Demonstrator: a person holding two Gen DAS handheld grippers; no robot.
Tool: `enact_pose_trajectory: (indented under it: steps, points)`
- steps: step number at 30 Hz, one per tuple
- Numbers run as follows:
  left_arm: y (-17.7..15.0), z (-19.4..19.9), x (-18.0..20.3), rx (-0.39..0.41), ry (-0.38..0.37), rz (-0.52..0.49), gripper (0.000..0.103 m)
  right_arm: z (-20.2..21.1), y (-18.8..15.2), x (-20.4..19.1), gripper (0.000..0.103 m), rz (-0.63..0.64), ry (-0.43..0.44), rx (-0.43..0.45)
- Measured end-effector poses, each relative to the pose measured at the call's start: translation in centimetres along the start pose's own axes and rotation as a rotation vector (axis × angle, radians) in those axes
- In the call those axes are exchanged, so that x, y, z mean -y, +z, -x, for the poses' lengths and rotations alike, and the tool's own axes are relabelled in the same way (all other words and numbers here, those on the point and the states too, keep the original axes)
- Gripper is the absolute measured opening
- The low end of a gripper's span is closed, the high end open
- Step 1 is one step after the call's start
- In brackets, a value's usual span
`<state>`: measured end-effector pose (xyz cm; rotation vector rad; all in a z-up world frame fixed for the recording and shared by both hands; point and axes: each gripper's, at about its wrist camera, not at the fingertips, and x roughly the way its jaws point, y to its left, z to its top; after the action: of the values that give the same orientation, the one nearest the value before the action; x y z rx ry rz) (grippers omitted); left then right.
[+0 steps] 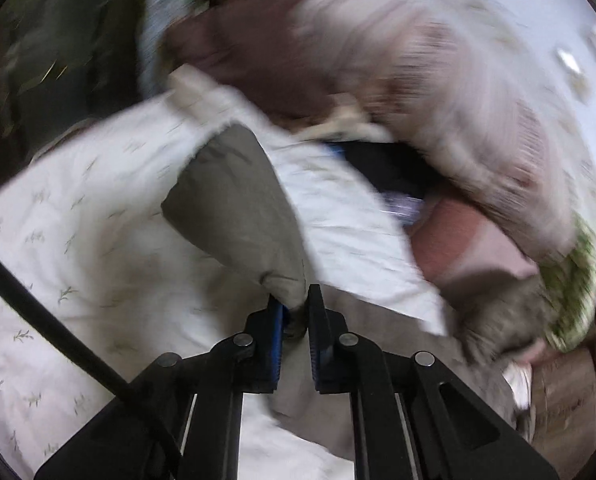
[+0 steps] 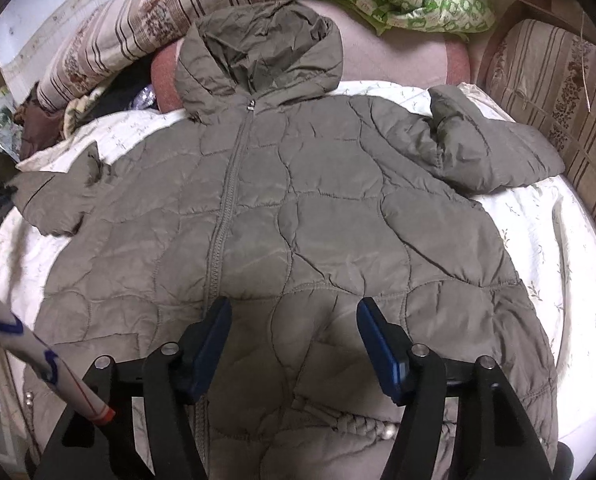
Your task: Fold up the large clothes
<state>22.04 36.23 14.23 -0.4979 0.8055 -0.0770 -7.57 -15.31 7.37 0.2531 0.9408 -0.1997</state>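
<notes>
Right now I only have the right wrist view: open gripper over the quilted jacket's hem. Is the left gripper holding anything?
Observer: Yes. The left gripper is shut on the end of a jacket sleeve.
Operator: Is that sleeve flat on the bed or up?
Observer: It looks up. The sleeve bulges away from the gripper above the white leaf-print sheet and is not lying flat on it, though the left wrist view is motion-blurred.
</notes>
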Motion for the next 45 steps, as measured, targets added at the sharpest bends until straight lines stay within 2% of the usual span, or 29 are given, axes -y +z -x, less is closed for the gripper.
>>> enact_pose_trajectory:
  steps: [5, 8, 11, 13, 14, 17, 18, 20, 22, 24, 27, 31, 33, 37, 38, 40, 41, 43, 45]
  points:
    - [-4.0, 5.1, 10.7, 0.000, -0.182, -0.174, 0.010, 2.2, -0.7, 1.6, 0.068, -0.036, 0.031, 0.035]
    - [-8.3, 6.4, 17.5, -0.044, -0.299, -0.272, 0.010, 3.4, -1.2, 3.3, 0.068, -0.072, 0.043, 0.048]
    - [-13.7, 6.3, 23.1, -0.102, -0.371, -0.364, 0.010, 4.8, -1.8, 5.0, 0.068, -0.105, 0.047, 0.066]
    - [-17.2, 5.9, 25.7, -0.137, -0.392, -0.406, 0.012, 5.5, -2.1, 6.2, 0.068, -0.122, 0.043, 0.076]
    - [-19.6, 5.4, 27.2, -0.157, -0.379, -0.431, 0.013, 5.8, -2.2, 6.9, 0.068, -0.131, 0.042, 0.079]
    - [-25.1, 4.7, 29.5, -0.196, -0.314, -0.498, 0.033, 6.6, -2.7, 8.7, 0.068, -0.160, 0.038, 0.084]
    - [-26.5, 4.7, 29.8, -0.204, -0.295, -0.513, 0.042, 6.8, -2.7, 9.3, 0.069, -0.165, 0.041, 0.082]
    - [-28.9, 5.3, 29.9, -0.211, -0.273, -0.531, 0.043, 6.9, -2.8, 10.1, 0.070, -0.172, 0.052, 0.074]
    - [-30.5, 6.3, 29.4, -0.226, -0.262, -0.524, 0.054, 6.6, -2.5, 10.7, 0.075, -0.176, 0.070, 0.068]
    - [-31.8, 8.0, 27.8, -0.216, -0.207, -0.497, 0.058, 6.0, -2.0, 10.9, 0.078, -0.171, 0.094, 0.066]
    - [-33.1, 10.0, 25.6, -0.174, -0.103, -0.474, 0.060, 3.8, -0.1, 9.9, 0.079, -0.135, 0.159, 0.034]
    - [-34.3, 12.0, 22.5, -0.104, 0.041, -0.460, 0.062, -1.5, 3.9, 8.1, 0.082, -0.119, 0.220, -0.008]
    - [-35.0, 12.7, 21.2, -0.106, 0.069, -0.442, 0.062, -4.2, 5.7, 7.4, 0.082, -0.132, 0.215, -0.024]
    - [-36.2, 13.1, 20.3, -0.088, 0.116, -0.468, 0.062, -9.6, 9.0, 6.1, 0.082, -0.155, 0.127, -0.076]
    - [-36.6, 13.0, 20.3, -0.082, 0.136, -0.491, 0.062, -10.6, 9.5, 5.9, 0.080, -0.163, 0.119, -0.095]
    - [-36.9, 12.9, 20.2, -0.092, 0.139, -0.509, 0.062, -11.8, 10.1, 5.3, 0.044, -0.175, 0.122, -0.118]
    - [-37.0, 12.8, 20.1, -0.103, 0.131, -0.506, 0.062, -12.0, 10.3, 5.2, 0.031, -0.172, 0.118, -0.132]
    - [-37.1, 12.6, 20.1, -0.125, 0.112, -0.493, 0.062, -11.5, 10.9, 4.9, 0.026, -0.138, 0.092, -0.117]
    - [-37.0, 12.3, 20.3, -0.138, 0.099, -0.487, 0.062, -10.8, 11.4, 5.1, 0.024, -0.101, 0.007, -0.082]
